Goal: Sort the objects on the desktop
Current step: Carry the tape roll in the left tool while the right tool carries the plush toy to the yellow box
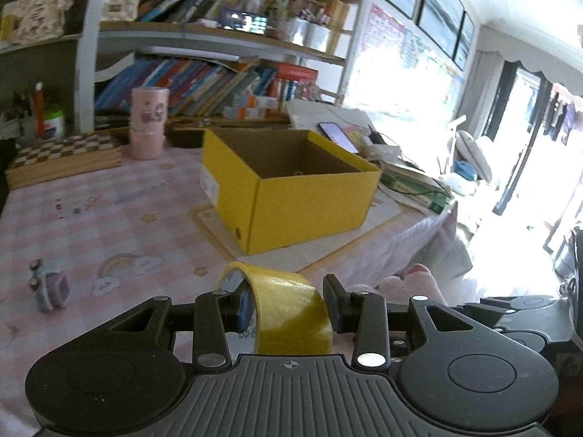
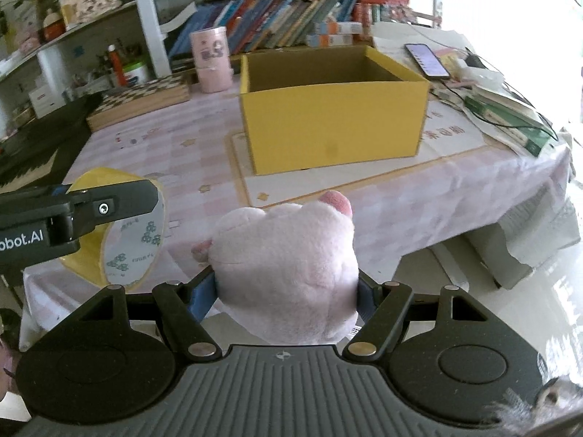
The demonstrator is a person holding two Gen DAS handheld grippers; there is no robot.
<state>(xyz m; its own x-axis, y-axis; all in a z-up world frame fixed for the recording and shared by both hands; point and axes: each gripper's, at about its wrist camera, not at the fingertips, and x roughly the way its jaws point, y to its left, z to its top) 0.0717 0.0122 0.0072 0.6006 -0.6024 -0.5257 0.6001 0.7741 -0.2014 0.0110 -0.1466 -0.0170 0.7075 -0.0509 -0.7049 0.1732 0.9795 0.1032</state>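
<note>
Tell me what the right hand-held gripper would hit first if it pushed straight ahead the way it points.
Probably the near wall of the yellow box. The right hand-held gripper, gripping the pink plush toy, points at it across bare pink tablecloth. Depth is unclear; angled downward, it might meet the cloth first.

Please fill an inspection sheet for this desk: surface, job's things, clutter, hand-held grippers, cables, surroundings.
Surface: pink checked tablecloth over the desk, with a printed mat under the box.
Job's things: open yellow box standing on the desk; roll of yellow tape; pink plush toy.
Clutter: chessboard, pink canisters, small lilac toy, phone on stacked books and papers.
Hand-held grippers: left hand-held gripper shut on the tape's wall, one finger inside the ring; right hand-held gripper shut on the plush toy.
Cables: black cable across the papers near the phone.
Surroundings: bookshelves behind; bright windows at the right.
</note>
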